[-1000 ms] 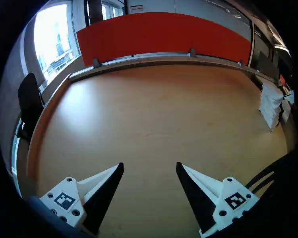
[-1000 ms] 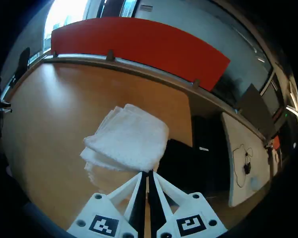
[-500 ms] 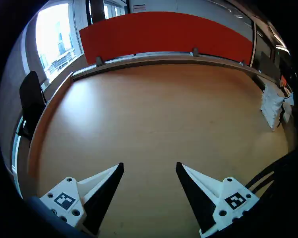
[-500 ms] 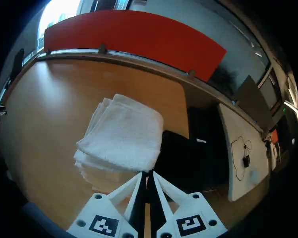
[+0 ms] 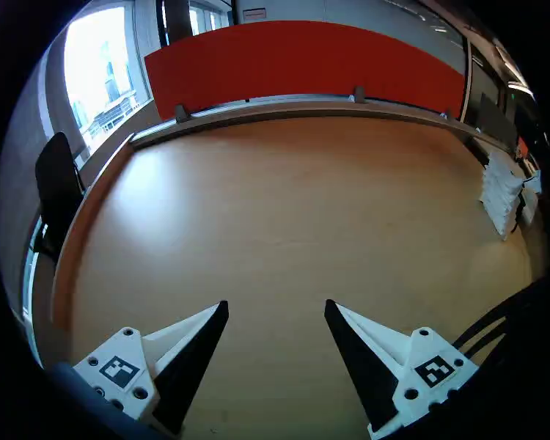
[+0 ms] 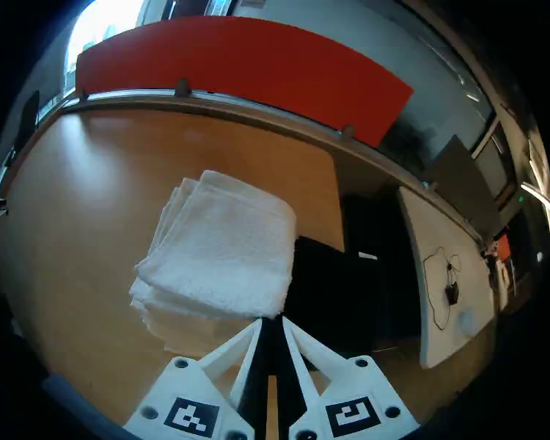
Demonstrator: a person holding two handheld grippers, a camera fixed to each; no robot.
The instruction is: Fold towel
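White folded towel (image 6: 216,249) sits at the right edge of the wooden table (image 5: 275,205). The right gripper (image 6: 273,323) is clenched on its near edge. The left gripper (image 5: 275,308) hangs spread wide over bare tabletop, well apart from the towel, grasping nothing.

White left gripper (image 5: 276,312) (black-edged, square markers (image 5: 119,370))
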